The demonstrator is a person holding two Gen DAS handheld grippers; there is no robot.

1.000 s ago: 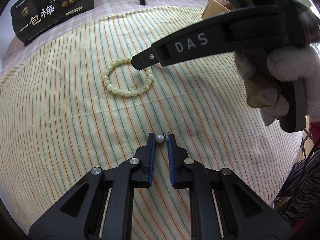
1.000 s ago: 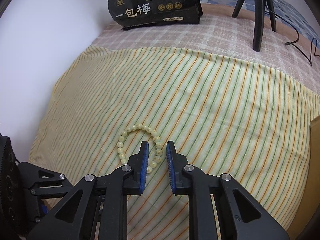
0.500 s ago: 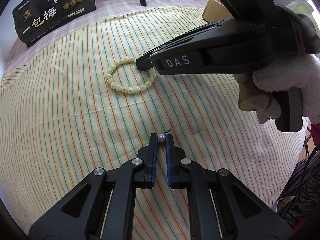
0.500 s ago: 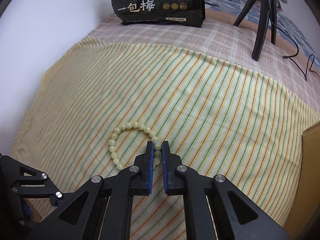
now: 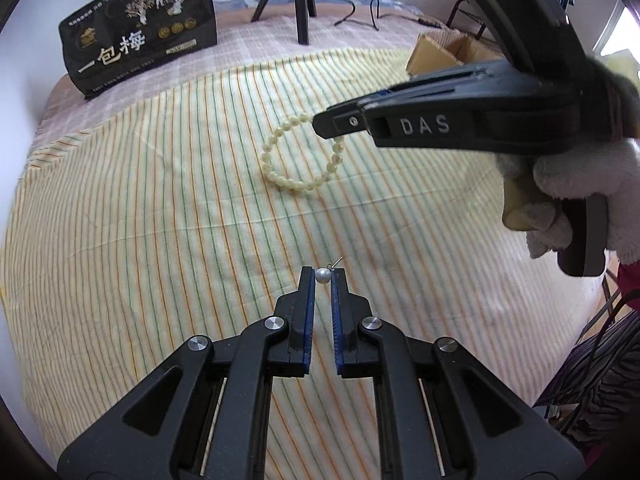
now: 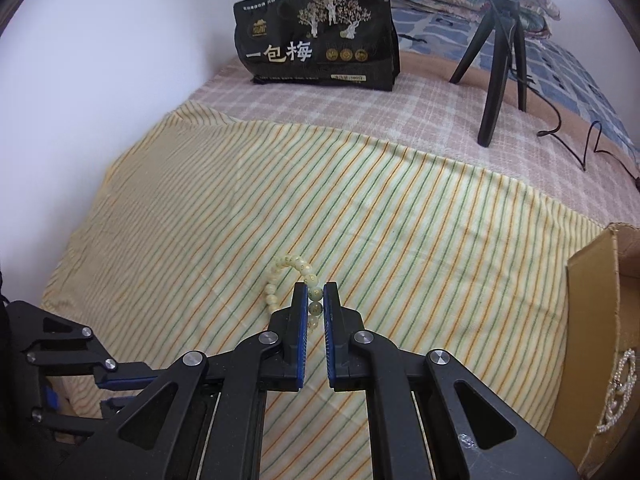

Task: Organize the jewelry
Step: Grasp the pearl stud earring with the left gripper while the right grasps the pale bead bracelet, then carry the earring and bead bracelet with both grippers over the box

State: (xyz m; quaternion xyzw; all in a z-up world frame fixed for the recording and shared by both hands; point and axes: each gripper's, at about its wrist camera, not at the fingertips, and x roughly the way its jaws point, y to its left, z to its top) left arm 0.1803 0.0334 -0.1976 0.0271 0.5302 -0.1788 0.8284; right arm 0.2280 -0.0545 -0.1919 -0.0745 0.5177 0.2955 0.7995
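Note:
My left gripper (image 5: 322,276) is shut on a white pearl earring (image 5: 323,275), held at the fingertips just above the striped cloth (image 5: 160,220). My right gripper (image 6: 315,295) is shut on a pale yellow bead bracelet (image 6: 280,276), which hangs from its fingertips, lifted off the cloth. In the left wrist view the bracelet (image 5: 296,184) dangles below the right gripper (image 5: 332,124), up and to the right of the left gripper.
A cardboard box (image 6: 592,280) stands at the right edge of the cloth, with a pearl ornament (image 6: 618,392) on its side. A black snack bag (image 6: 316,52) and a black tripod (image 6: 500,52) stand at the back on the checked bedding.
The right gripper closed on the bracelet and lifted it off the cloth. The left gripper kept hold of the pearl earring and rose slightly.

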